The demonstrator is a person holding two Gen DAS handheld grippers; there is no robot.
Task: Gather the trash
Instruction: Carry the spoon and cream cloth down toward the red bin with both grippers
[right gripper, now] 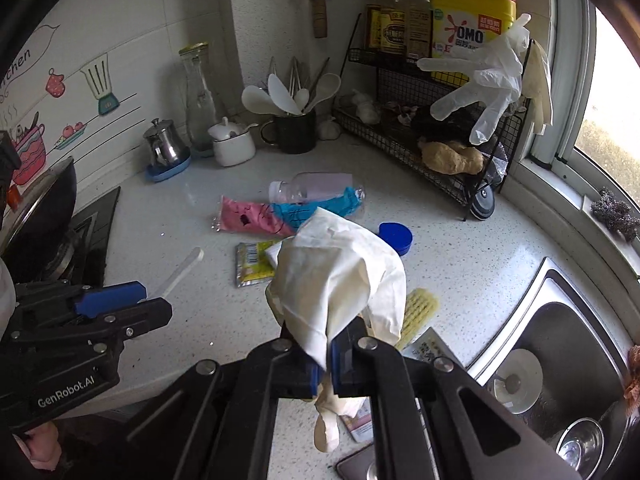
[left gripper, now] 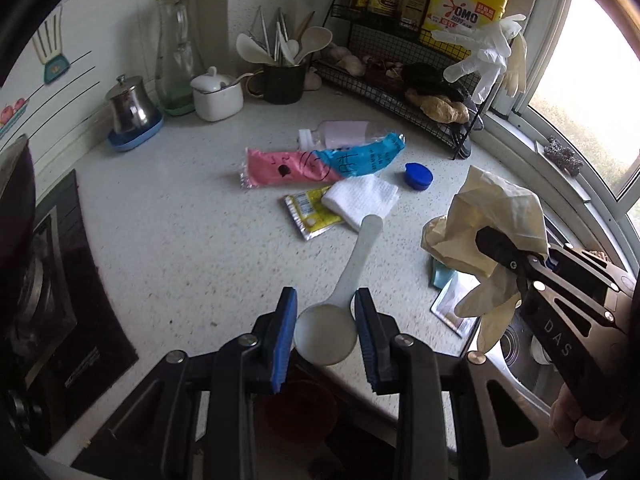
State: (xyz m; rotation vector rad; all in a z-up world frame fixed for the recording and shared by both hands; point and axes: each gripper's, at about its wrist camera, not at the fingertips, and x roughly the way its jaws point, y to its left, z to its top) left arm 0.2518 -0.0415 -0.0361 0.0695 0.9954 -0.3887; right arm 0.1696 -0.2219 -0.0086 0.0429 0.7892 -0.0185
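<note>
While left claw (left gripper: 326,330) pinches plastic spoon (left gripper: 340,300), right claw (right gripper: 324,364) clamps cream glove (right gripper: 344,276), mug (right gripper: 294,132) holding spatulas.

Open countertop (left gripper: 172,216) left of the wrapper pile (left gripper: 320,164); wire rack (left gripper: 404,80) and jars crowding the back.

The left gripper (left gripper: 326,334) clamps a translucent white plastic spoon (left gripper: 340,308) above the speckled countertop (left gripper: 180,240); the right gripper (right gripper: 324,364) pinches a crumpled cream rubber glove (right gripper: 340,280) over it.
</note>
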